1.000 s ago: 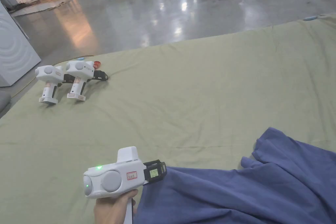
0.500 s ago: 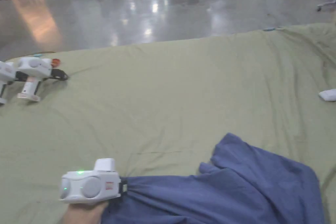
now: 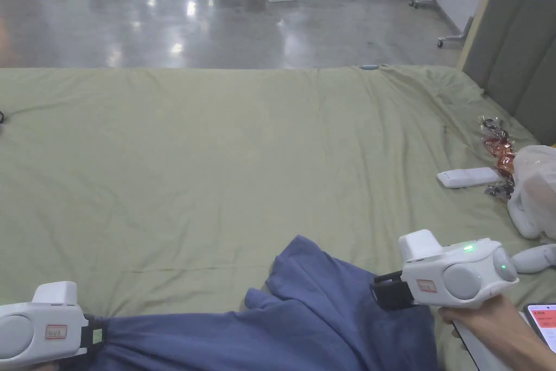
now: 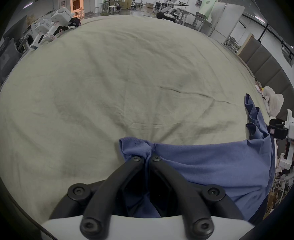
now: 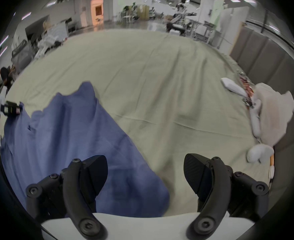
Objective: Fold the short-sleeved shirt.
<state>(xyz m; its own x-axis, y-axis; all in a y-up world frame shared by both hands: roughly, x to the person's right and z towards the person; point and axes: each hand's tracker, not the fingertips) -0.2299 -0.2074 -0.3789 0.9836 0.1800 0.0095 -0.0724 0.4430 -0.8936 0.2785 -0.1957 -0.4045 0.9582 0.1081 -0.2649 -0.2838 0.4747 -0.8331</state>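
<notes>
A crumpled blue short-sleeved shirt (image 3: 320, 318) lies at the near edge of the olive sheet (image 3: 244, 144). My left gripper (image 3: 98, 334) is at the shirt's left end, low in the head view. In the left gripper view its jaws are shut on a bunched hem of the shirt (image 4: 203, 164), pinched at the left gripper (image 4: 147, 159). My right gripper (image 3: 380, 293) hovers over the shirt's right side. In the right gripper view the right gripper (image 5: 145, 172) stands open, with the shirt (image 5: 64, 131) under its left jaw and bare sheet under the right one.
A white remote-like device (image 3: 467, 177), shiny wrappers (image 3: 497, 144) and a white plastic bag (image 3: 535, 187) lie at the sheet's right edge, beside a grey padded panel (image 3: 516, 35). A phone (image 3: 543, 326) sits near the right hand. Two spare grippers (image 4: 56, 25) rest at the far left.
The head camera has swung right, which brings the right gripper into the picture. The left gripper closed in on the shirt's left edge and is now shut on it.
</notes>
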